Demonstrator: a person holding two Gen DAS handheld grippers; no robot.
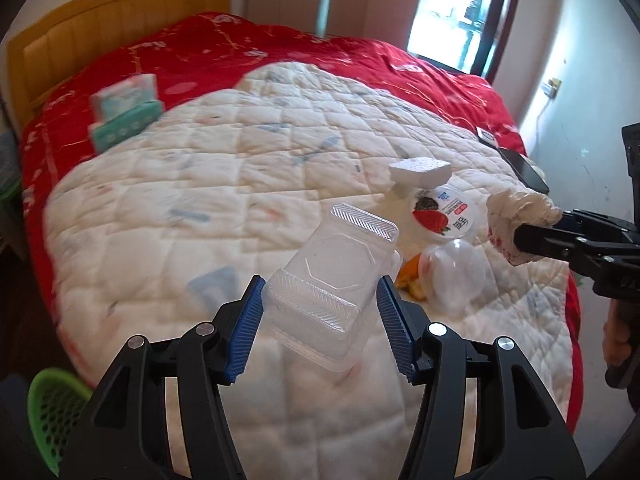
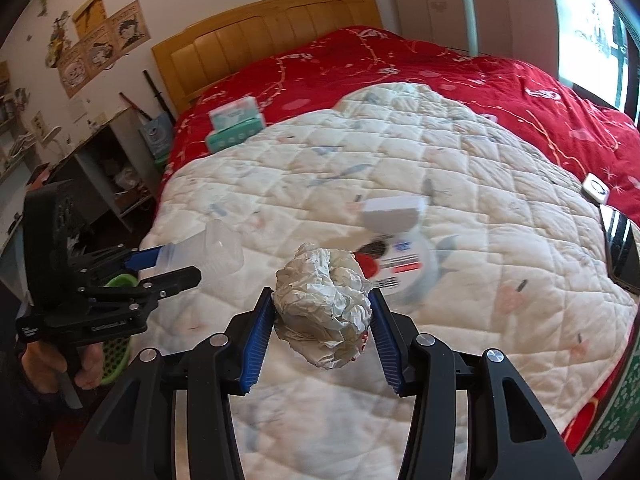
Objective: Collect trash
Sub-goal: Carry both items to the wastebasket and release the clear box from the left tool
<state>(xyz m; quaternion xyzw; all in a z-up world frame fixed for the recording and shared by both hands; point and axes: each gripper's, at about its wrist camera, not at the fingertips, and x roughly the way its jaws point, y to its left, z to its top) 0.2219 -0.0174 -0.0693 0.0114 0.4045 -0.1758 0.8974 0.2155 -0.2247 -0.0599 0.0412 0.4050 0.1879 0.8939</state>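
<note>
My left gripper [image 1: 320,312] is shut on a clear plastic clamshell box [image 1: 332,276] and holds it above the white quilt [image 1: 200,200]. My right gripper [image 2: 320,320] is shut on a crumpled white paper ball [image 2: 324,304] with red stains; it also shows at the right of the left wrist view [image 1: 516,220]. On the quilt lie a round yogurt lid with a strawberry picture [image 1: 444,212], a white foam block [image 1: 420,170], a clear plastic dome [image 1: 456,276] and orange peel [image 1: 412,276].
A green perforated bin [image 1: 52,412] stands at the lower left beside the bed. Teal tissue packs [image 1: 124,112] lie on the red bedspread [image 1: 280,52]. A dark phone [image 1: 528,170] and a small white device [image 2: 596,188] lie near the right edge. Shelves [image 2: 100,168] stand left.
</note>
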